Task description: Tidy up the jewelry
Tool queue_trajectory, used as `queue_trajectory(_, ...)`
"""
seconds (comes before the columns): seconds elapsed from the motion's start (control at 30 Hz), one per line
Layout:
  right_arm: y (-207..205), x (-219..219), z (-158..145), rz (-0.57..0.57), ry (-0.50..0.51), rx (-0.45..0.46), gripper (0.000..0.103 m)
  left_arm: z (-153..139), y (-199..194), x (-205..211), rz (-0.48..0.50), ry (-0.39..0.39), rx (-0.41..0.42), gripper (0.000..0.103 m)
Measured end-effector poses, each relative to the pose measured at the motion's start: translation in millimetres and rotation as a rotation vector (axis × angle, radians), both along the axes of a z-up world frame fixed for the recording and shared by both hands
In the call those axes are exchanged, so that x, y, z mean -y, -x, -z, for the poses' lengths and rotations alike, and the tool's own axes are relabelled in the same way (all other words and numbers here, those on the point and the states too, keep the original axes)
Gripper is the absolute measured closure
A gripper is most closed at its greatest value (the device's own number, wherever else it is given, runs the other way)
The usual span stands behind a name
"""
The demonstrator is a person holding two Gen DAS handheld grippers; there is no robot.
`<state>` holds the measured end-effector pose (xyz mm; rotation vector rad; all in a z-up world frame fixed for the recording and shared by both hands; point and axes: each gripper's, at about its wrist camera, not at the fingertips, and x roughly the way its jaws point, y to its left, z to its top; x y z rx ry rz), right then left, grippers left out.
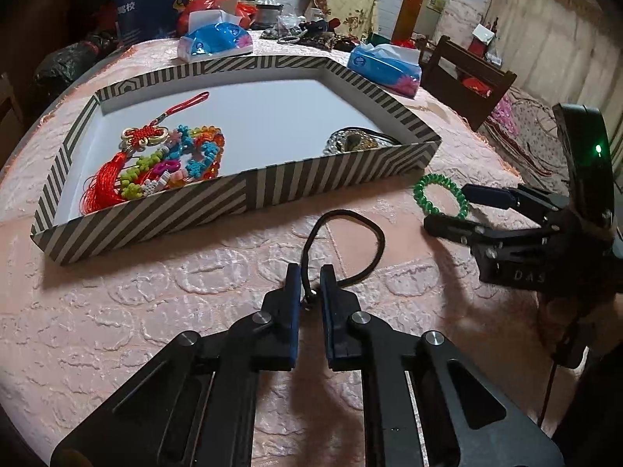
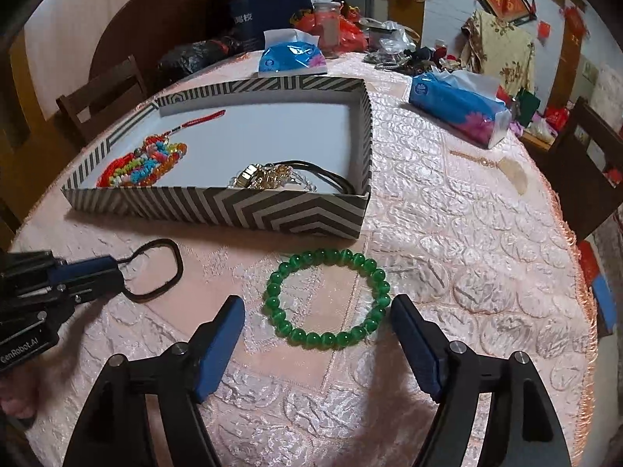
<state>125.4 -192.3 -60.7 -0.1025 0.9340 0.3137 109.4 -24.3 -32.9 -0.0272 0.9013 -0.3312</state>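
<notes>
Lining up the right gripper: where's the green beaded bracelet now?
The green beaded bracelet lies flat on the pink tablecloth, between the open right gripper fingers, just in front of the striped box.

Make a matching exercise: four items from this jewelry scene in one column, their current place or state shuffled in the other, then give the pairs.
Items
1. green bead bracelet
2. black cord loop
3. red tassel knot
4. blue tissue pack

Places or states
A. inside the striped box, left end
B. flat on the tablecloth between the open right gripper's fingers
C. on the table to the right of the box
D. pinched by the left gripper

Pairs: 1-B, 2-D, 3-A, 4-C
</notes>
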Motion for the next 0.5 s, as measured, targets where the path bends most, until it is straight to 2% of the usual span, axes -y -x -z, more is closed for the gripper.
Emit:
queue_trajectory(0.07,1,5,-1,0.017,-0.003,0.006,0.047,0,2,1,0.002,0.0,-0.001,0.095)
queue_trajectory(0.1,1,8,-2,0.032,-0.002,0.009,0.058,0,3,1,0.001,-0.001,-0.002,0.095)
queue_trajectory(0.13,2,12,-3,0.045,-0.001,0.011,0.064,0,5,0,-0.004,-0.004,-0.005,0.095)
queue_trajectory(0.2,3,18,-4,0.063,-0.017,-0.005,0.082,0,10,-1,-0.009,-0.014,-0.005,0.095)
queue_trajectory(0.4,26,29,-12,0.09,-0.138,-0.104,0.096,-4,34,-11,-0.01,-0.021,-0.006,0.095)
queue_trajectory(0.5,46,29,-23,0.096,-0.202,-0.099,0.096,-8,47,-23,-0.02,-0.005,-0.002,0.095)
